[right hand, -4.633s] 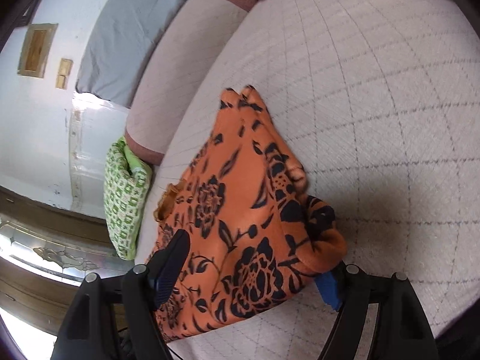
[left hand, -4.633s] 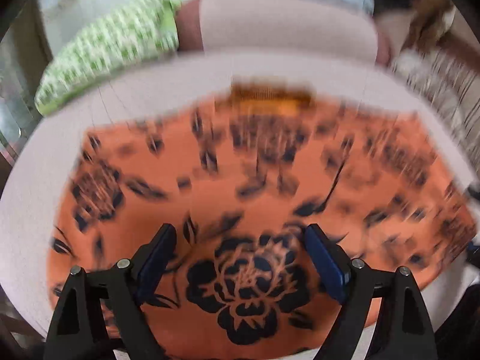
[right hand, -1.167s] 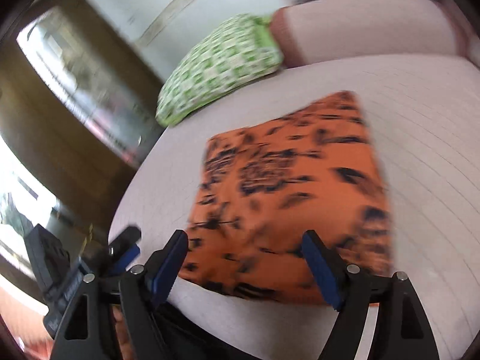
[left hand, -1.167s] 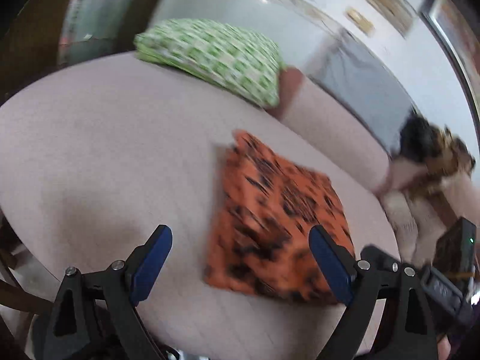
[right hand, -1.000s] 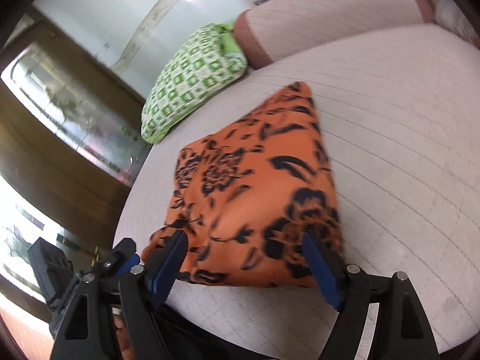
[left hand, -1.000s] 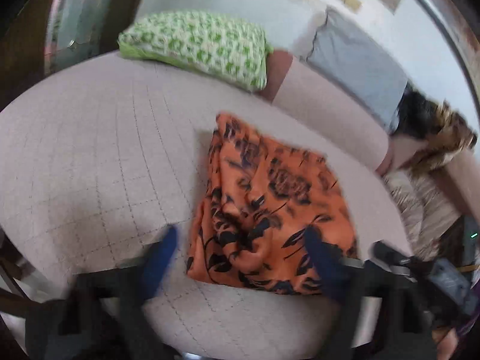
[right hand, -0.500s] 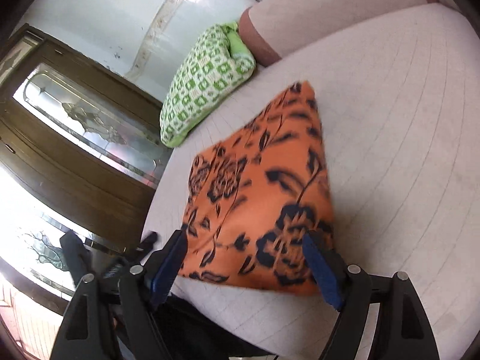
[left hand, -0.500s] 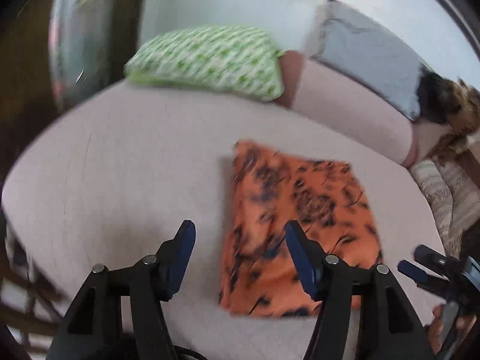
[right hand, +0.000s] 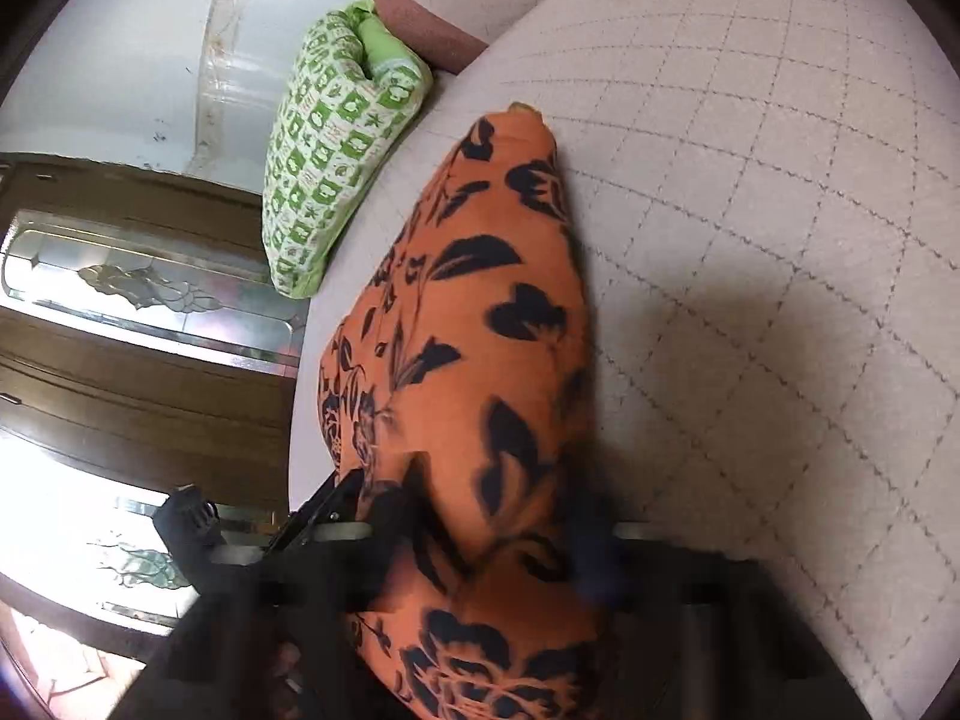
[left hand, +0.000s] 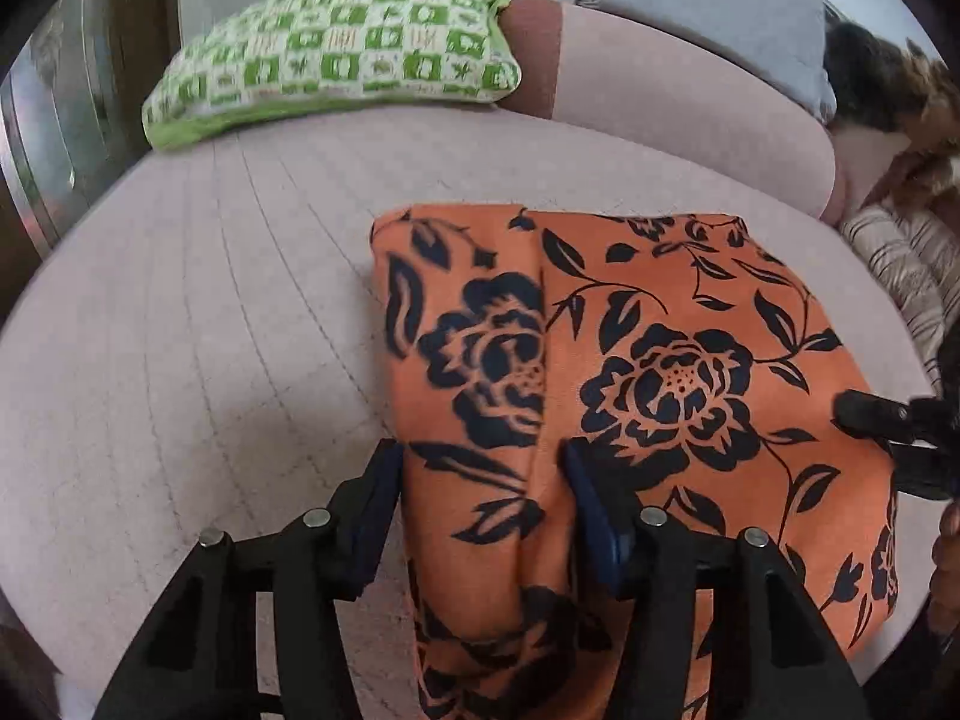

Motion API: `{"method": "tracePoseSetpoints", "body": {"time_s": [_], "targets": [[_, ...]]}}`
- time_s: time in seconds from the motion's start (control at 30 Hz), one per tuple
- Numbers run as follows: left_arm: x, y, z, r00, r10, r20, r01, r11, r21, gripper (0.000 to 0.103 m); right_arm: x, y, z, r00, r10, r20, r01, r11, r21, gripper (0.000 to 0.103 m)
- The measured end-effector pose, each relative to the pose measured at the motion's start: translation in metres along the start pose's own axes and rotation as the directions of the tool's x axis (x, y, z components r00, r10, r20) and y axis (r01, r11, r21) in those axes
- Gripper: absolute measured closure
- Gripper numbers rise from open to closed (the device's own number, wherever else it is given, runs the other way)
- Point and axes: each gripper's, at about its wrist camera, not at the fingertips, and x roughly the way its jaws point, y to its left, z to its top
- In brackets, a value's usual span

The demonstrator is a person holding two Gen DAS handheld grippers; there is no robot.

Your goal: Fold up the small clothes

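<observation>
Garment: orange cloth with black flower print [left hand: 660,324], folded to a rough rectangle, lies flat on the pale quilted cushion [left hand: 198,324] toward its near edge; 1 fold line runs front to back, left of the garment's middle.
Left gripper [left hand: 480,480]: jaws closing; the garment's near left portion, including the fold ridge, lies between the 2 blue pads; left pad sits at the garment's left edge, right pad on the cloth. Contact firm or not: cannot tell.
Right gripper [right hand: 498,540]: jaws closing and motion-blurred; the garment's near right edge is bunched between them and rises as a ridge. Pad pressure: cannot tell through the blur. In the left wrist view its black tip [left hand: 888,426] rests at the garment's right edge.
Hand: part of 1 hand [left hand: 945,546] shows at the right border, behind that tip.
Surroundings: green and white checked pillow [left hand: 336,48] lies at the cushion's far left corner, well apart from the garment; grey pillow [left hand: 708,6] leans on the backrest; wooden door with patterned glass [right hand: 138,276] stands beyond the cushion.
</observation>
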Motion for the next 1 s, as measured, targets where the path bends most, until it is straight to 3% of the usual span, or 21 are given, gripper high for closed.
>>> {"method": "tracePoseSetpoints", "body": {"time_s": [0.13,0.17,0.23,0.3,0.33,0.5,0.6,0.63,0.67,0.73,0.8,0.9,0.93,1.0], "targets": [[0.007,-0.003,0.000,1.000,-0.002,-0.005,0.002,1.000,0.014,0.043,0.005,-0.009,-0.014,0.993,-0.120,0.022,0.120,0.993,0.008,0.071],[0.007,-0.001,0.000,1.000,-0.009,-0.004,0.009,1.000,0.006,0.042,0.003,-0.012,-0.015,0.996,-0.086,0.038,0.085,0.996,0.029,0.070],[0.006,0.004,0.001,1.000,-0.022,-0.006,0.022,1.000,-0.011,0.041,-0.006,-0.011,-0.014,0.998,-0.031,0.050,0.028,0.998,0.052,0.056],[0.006,0.006,0.001,1.000,-0.027,-0.006,0.027,1.000,-0.015,0.040,-0.018,-0.001,-0.007,0.997,-0.009,0.079,0.007,1.000,0.030,0.033],[0.006,0.005,0.000,1.000,-0.026,-0.004,0.026,1.000,-0.012,0.040,-0.020,0.005,-0.003,0.996,-0.009,0.084,0.008,1.000,0.010,0.030],[0.006,0.005,0.000,0.999,-0.043,-0.003,0.043,0.999,-0.020,0.040,0.002,0.014,0.035,0.997,-0.053,0.062,0.053,0.999,-0.001,0.029],[0.007,0.007,0.000,0.999,-0.045,-0.001,0.045,0.999,-0.020,0.040,0.036,-0.008,0.052,0.999,-0.006,-0.036,0.010,0.994,0.110,0.031],[0.006,0.007,0.000,0.999,-0.043,0.001,0.043,0.999,-0.019,0.040,0.037,-0.009,0.053,0.999,-0.004,-0.035,0.008,0.994,0.108,0.054],[0.005,0.008,-0.001,0.999,-0.045,0.003,0.045,0.999,-0.019,0.039,0.031,-0.007,0.052,1.000,-0.003,-0.015,0.004,0.995,0.102,0.064],[0.004,0.008,-0.001,0.999,-0.050,0.002,0.050,0.999,-0.022,0.038,0.022,-0.008,0.046,0.999,-0.027,0.027,0.024,0.994,0.106,0.071],[0.005,0.008,0.000,0.999,-0.043,0.001,0.043,0.999,-0.019,0.037,0.033,-0.017,0.043,0.997,-0.083,0.005,0.082,0.990,0.114,0.072],[0.005,0.008,0.000,0.999,-0.044,0.008,0.044,0.999,-0.020,0.037,0.025,-0.011,0.040,0.998,-0.058,0.027,0.054,0.990,0.127,0.055],[0.006,0.009,0.000,0.999,-0.052,0.006,0.052,0.998,-0.029,0.037,0.019,-0.004,0.038,0.997,-0.070,0.042,0.066,0.993,0.101,0.047],[0.004,0.010,-0.001,0.998,-0.056,0.005,0.056,0.998,-0.041,0.037,0.001,0.021,0.031,0.988,-0.121,0.098,0.121,0.993,0.000,0.047]]}}
